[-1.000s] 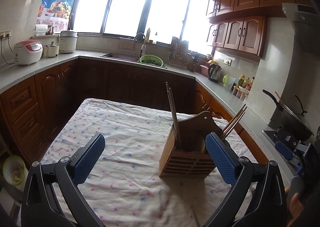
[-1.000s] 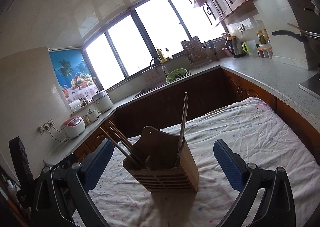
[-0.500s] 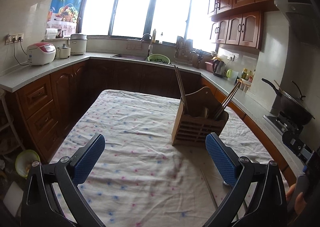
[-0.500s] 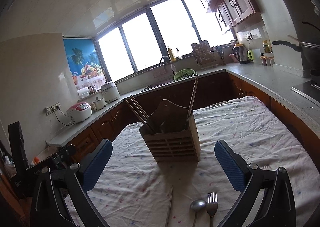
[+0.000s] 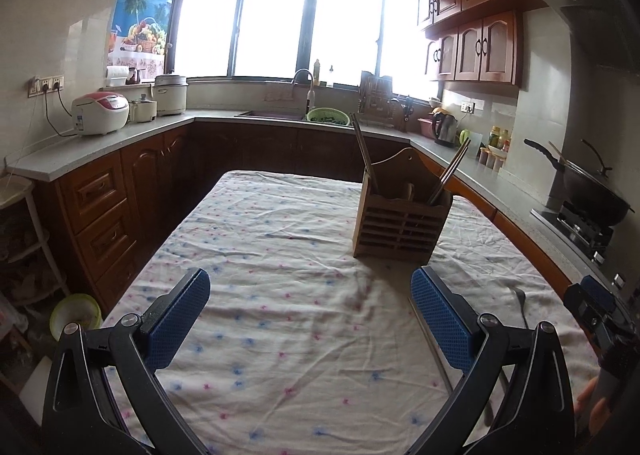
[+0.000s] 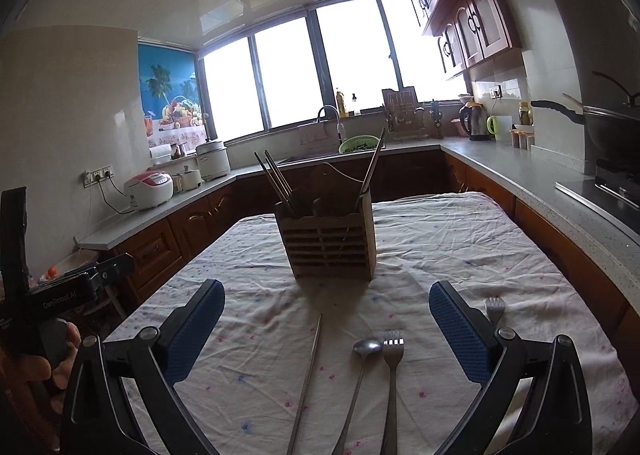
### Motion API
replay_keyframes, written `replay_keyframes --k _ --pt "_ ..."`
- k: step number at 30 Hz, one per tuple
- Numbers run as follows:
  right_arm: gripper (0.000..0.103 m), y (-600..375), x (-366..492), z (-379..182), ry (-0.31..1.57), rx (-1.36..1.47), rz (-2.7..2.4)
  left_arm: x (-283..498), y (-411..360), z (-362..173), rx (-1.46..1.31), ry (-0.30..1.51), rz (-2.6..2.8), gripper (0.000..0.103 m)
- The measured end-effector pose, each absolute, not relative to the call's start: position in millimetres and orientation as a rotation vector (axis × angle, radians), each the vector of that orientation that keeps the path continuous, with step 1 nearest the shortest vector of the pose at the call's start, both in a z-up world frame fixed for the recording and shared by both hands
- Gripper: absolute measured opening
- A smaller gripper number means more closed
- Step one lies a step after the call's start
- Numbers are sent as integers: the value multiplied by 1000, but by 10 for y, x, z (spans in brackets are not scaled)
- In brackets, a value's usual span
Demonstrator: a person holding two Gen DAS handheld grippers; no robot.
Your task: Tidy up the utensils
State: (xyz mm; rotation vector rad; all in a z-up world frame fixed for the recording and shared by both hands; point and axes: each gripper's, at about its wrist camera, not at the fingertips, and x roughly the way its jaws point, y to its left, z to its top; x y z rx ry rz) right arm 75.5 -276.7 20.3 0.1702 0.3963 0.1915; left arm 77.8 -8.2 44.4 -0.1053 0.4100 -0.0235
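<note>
We hold both grippers, left (image 5: 306, 315) and right (image 6: 327, 325), with fingers spread wide and empty above the floral-cloth tabletop (image 6: 460, 247). The slatted wooden utensil holder (image 6: 329, 245) stands upright ahead, chopsticks in it. A loose steel chopstick (image 6: 307, 379), long-handled steel spoon (image 6: 360, 371) and steel fork (image 6: 392, 371) lie below the right gripper; we should descend squarely on one handle, pinching mid-length.
</note>
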Motion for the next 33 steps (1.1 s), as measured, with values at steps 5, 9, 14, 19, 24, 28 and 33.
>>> replay_keyframes --k 5,9,14,19,24,28,33 --pt "103 -2704 563 143 377 117 169 592 -117 394 -82 389 -13 103" --pt "103 -2696 468 157 379 113 168 488 -143 393 -62 393 -22 103" --pt "103 -2752 361 315 349 125 160 273 -188 431 -37 360 -19 103" --pt "103 -2737 288 208 307 113 135 177 -236 348 -24 314 -8 103" --pt "103 -2733 269 -41 303 129 120 206 -279 209 -5 328 3 103" --pt "103 -2732 225 -144 283 130 116 219 -307 94 10 334 33 103" --pt "103 -2734 178 -176 259 130 116 244 -280 -10 7 350 53 103"
